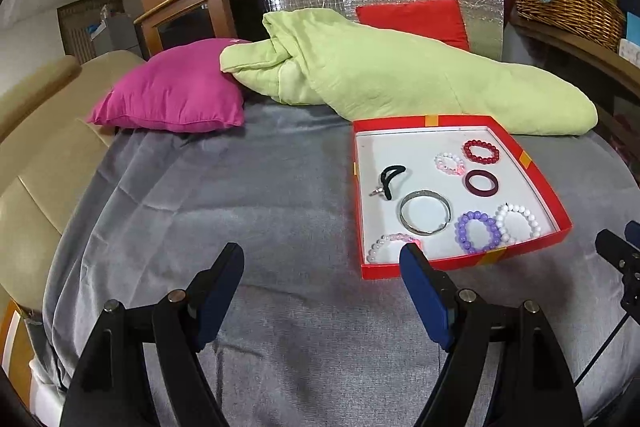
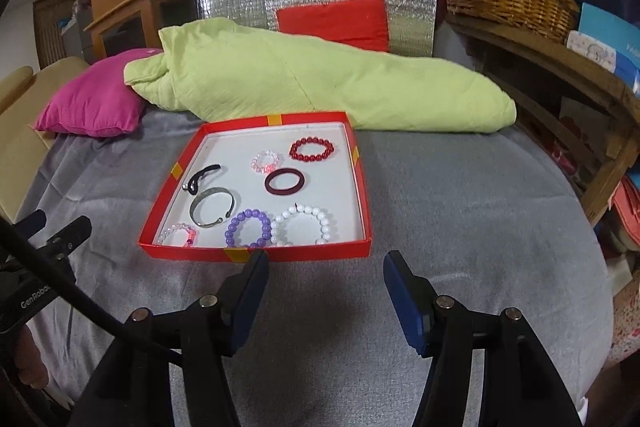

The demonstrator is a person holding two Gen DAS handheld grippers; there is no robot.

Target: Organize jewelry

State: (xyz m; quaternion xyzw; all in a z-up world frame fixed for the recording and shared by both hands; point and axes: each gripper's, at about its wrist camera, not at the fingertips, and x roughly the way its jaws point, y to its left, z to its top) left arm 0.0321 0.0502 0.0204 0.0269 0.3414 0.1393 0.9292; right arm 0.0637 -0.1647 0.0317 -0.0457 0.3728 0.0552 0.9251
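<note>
Nearest my lenses are the two claws: the left claw (image 1: 322, 265) hangs over the grey blanket (image 1: 200, 187) with its blue pads spread wide and nothing between them, and the right claw (image 2: 326, 269) is equally spread and empty, just short of the near wall of the red box lid (image 2: 256, 254). All the jewelry I can see lies inside that shallow tray, which rests flat on the bed in front of a green quilt (image 2: 320, 83) and a pink cushion (image 2: 90, 107). I count a white bead bracelet (image 2: 304, 225) touching or nearly touching a purple bead bracelet (image 2: 248, 228), a silver cuff (image 2: 211, 213), a dark maroon bangle (image 2: 284, 181), a red bead bracelet (image 2: 311, 149), a small pink bead ring (image 2: 265, 161), a pale bead bracelet (image 2: 176, 235) in the near left corner, and a black hair tie (image 2: 202, 178). I judge everything light. The beaded loops look elastic and floppy, smooth enough to roll off a pad, so I would pinch across one strand. The cuff and bangle look rigid and slick; I would grip the wall of the band, gently. The tray itself seems light cardboard and likely to slide.
</note>
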